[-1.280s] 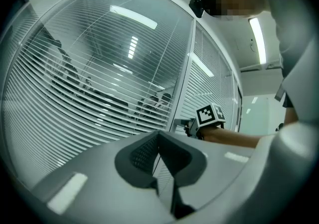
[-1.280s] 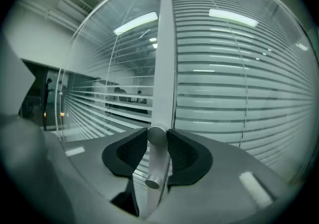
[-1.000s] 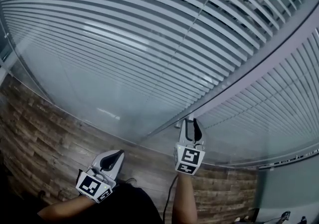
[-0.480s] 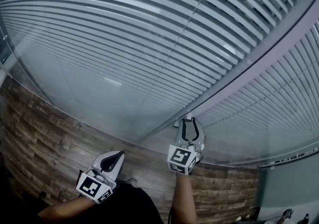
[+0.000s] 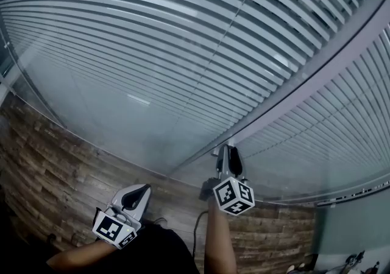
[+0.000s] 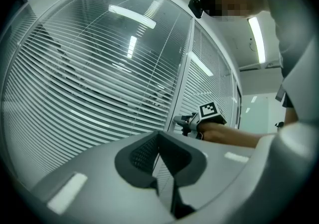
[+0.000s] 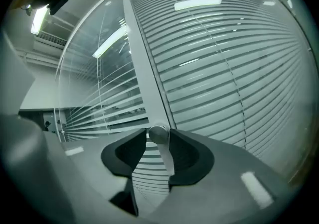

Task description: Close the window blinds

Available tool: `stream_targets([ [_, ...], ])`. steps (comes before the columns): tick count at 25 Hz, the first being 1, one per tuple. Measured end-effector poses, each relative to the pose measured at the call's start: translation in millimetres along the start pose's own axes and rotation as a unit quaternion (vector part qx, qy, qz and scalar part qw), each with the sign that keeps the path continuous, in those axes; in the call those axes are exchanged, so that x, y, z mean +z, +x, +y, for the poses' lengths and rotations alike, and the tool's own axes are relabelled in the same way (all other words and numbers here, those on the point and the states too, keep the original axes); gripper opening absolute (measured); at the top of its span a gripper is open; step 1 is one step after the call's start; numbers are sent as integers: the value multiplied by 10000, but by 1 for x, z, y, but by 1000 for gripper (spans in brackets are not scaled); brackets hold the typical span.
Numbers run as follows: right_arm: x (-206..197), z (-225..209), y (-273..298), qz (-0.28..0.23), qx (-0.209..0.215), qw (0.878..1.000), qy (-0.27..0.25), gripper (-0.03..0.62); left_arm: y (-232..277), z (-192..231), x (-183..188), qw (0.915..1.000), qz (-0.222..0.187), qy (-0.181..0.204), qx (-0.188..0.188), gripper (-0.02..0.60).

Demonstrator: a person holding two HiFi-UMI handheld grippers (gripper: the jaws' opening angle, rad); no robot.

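Observation:
White slatted blinds (image 5: pixel 183 35) hang behind glass, split by a grey upright frame (image 5: pixel 317 78). A small round metal knob (image 7: pixel 158 133) sticks out of that frame (image 7: pixel 144 68). My right gripper (image 5: pixel 226 151) reaches up to it, and the knob sits between the two pads (image 7: pixel 187 151) and touches both while the jaws are opening. In the left gripper view the right gripper (image 6: pixel 185 122) shows at the frame, held by a bare forearm. My left gripper (image 5: pixel 143 191) hangs low and away from the window. Its jaws (image 6: pixel 158 136) meet at the tips with nothing between them.
A wood-plank floor (image 5: pixel 55 163) runs along the foot of the glass wall. A second blind panel (image 5: pixel 341 139) lies right of the frame, with its bottom rail (image 5: pixel 359 193) low on the right. A person's body fills the right of the left gripper view.
My right gripper has rolled about its own axis at the knob, and its marker cube now shows a different face. The left gripper has stayed where it was.

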State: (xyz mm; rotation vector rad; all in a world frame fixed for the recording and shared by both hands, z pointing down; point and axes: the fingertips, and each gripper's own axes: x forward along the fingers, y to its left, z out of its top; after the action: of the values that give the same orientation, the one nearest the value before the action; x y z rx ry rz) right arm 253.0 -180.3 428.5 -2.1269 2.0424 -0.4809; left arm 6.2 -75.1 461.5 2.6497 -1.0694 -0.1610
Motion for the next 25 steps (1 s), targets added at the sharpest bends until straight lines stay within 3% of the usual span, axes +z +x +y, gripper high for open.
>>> stream_targets([
  [5,0,0,2,154,-132,9996,-191,132,0,-1,1,10000,-43,-76,-5,0],
  [8,1,1,0,286,-204,9944,-997,130,-2,-3,2,9999,-76,-81,13,2],
  [11,0,-3,5,431,-219,9806,-1899,129,5,-3,1,10000,-27,-94,22,1],
  [14,-1,-1,8,564,-260,9566,-2848,127,6,0,0,9999,-13,-102,32,2],
  [16,-4,2,8,651,-320,9333,-3518,127,5,2,-1,9999,4,-108,52,2],
  [21,-7,3,6,729,-632,8527,-5134,126,3,0,-1,10000,9,-77,58,2],
  [23,-7,3,7,727,-644,8426,-5296,127,2,-1,-1,10000,11,-71,53,2],
  [25,-8,4,7,705,-567,8577,-5062,129,2,-1,-2,10000,14,-70,42,0],
])
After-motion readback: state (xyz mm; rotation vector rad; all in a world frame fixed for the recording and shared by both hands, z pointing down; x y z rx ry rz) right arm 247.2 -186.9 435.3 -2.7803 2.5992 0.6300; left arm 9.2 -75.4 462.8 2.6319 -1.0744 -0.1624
